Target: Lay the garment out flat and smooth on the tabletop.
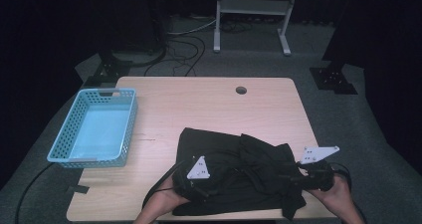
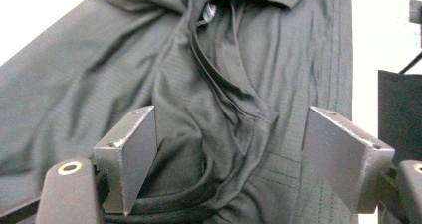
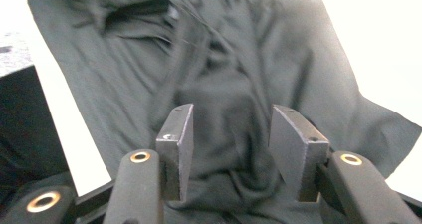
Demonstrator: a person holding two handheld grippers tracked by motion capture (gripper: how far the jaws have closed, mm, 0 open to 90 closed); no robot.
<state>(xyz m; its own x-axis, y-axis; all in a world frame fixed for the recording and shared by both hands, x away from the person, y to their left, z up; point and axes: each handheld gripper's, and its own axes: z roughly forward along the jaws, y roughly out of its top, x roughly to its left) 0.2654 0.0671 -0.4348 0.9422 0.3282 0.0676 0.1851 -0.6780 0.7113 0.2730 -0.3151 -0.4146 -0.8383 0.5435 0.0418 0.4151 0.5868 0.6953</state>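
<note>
On table [image 1: 209, 104], black shirt [image 1: 239, 164], rumpled, folds mid, w/ small tag

We hold our left black two-jaw gripper [image 1: 199, 184] and right black two-jaw gripper [image 1: 298, 176] low over the wooden table [image 1: 209, 104], both with jaws parted, gripping nothing.

Shirt [image 1: 234, 169]: plain black, fine ribbed weave
Basket [image 1: 74, 134]: light blue, perforated walls
Counter [image 1: 209, 104]: pale wood grain
Left claw [image 2: 231, 159]: black jaws
Right claw [image 3: 231, 149]: black jaws
Floor [image 1: 348, 114]: grey
</note>
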